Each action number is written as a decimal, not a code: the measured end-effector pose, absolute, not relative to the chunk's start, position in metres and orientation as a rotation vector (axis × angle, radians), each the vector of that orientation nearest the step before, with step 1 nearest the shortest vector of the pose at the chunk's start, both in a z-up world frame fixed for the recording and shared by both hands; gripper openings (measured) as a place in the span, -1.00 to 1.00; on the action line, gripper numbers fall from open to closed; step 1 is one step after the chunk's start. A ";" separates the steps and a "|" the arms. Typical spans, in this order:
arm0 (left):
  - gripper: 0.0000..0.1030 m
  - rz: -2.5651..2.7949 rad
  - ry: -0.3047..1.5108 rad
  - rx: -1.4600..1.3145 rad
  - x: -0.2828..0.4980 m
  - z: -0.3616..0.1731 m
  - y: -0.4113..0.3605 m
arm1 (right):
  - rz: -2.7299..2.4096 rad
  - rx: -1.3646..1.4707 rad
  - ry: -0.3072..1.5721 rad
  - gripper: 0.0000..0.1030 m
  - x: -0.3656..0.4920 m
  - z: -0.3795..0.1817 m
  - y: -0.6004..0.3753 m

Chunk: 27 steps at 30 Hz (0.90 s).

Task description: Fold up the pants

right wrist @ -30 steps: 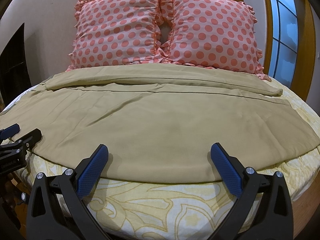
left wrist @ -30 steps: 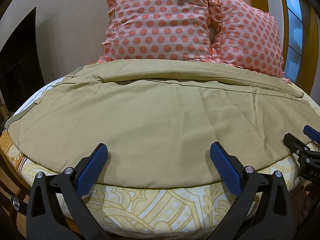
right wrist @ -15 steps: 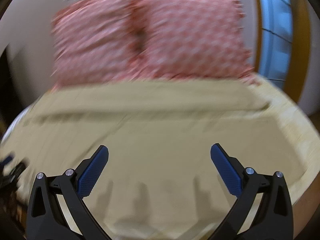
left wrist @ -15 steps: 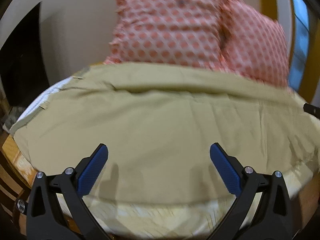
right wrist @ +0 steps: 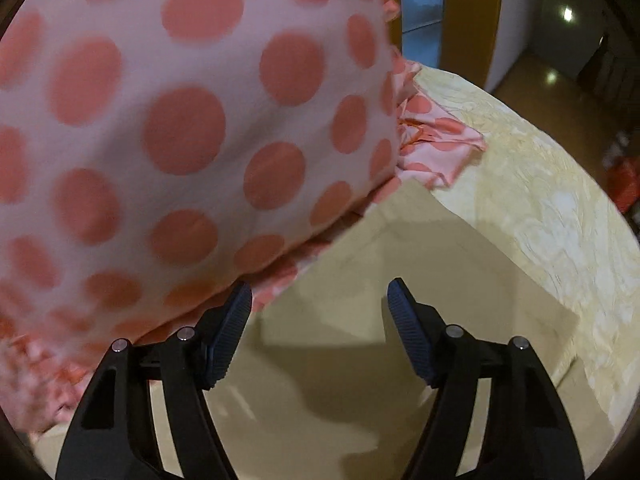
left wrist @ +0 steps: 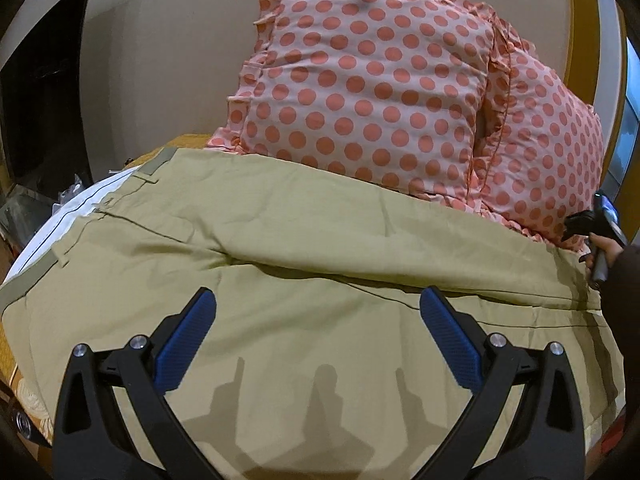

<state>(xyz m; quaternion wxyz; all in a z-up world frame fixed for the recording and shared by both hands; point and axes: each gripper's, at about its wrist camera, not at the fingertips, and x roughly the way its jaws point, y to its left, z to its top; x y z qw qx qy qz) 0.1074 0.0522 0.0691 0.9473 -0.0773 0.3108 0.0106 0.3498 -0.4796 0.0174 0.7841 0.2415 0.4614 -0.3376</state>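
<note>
Left wrist view showed the pants (left wrist: 304, 280) spread flat across the bed (right wrist: 532, 184), long axis running left to right, waistband (left wrist: 24, 280) at the far left and the leg ends at the far right beneath the dotted pillows (left wrist: 360, 80). The left tongs (left wrist: 316, 344) hovered over the near leg close to the waist end, jaws wide apart and holding nothing; their shadow lay on the cloth directly below. At the right edge of that view the person's right hand (left wrist: 604, 248) was seen carrying the right tongs (right wrist: 320, 320) above the cuff end.

Right wrist view placed the right tongs directly over the leg end, the cuff corner just ahead of the fingertips, a pillow crowding the left finger (right wrist: 232, 328). Jaws stood partly open, narrower than the left pair, gripping nothing.

Judgement: the right tongs were the nearer to the cuffs, and the fold would turn on carrying that end leftward along the long axis toward the waistband. No fold was yet made.
</note>
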 end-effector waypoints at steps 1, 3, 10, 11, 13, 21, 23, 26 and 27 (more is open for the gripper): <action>0.97 0.021 0.638 -0.148 0.109 0.068 0.051 | -0.751 0.504 1.022 0.44 0.352 0.009 -0.480; 0.97 0.023 0.650 -0.125 0.113 0.065 0.049 | -0.746 0.488 0.970 0.28 0.350 0.007 -0.481; 0.97 0.019 0.642 -0.120 0.108 0.062 0.053 | -0.526 0.743 0.777 -0.91 0.294 0.002 -0.517; 0.96 0.021 0.638 -0.126 0.106 0.062 0.055 | -0.497 0.767 0.746 -0.91 0.284 0.003 -0.518; 0.96 0.028 0.627 -0.138 0.098 0.063 0.063 | -0.383 0.811 0.625 -0.91 0.239 0.014 -0.518; 0.96 0.020 0.577 -0.155 0.091 0.082 0.086 | -0.169 1.044 0.410 -0.92 0.031 0.016 -0.475; 0.96 -0.008 0.557 -0.183 0.097 0.090 0.091 | -0.189 1.097 0.440 -0.92 0.013 0.000 -0.468; 0.96 -0.052 0.579 -0.243 0.114 0.094 0.099 | -0.184 1.142 0.492 -0.90 0.014 -0.018 -0.466; 0.96 -0.064 0.593 -0.264 0.120 0.094 0.101 | -0.183 1.156 0.503 -0.86 0.011 -0.018 -0.461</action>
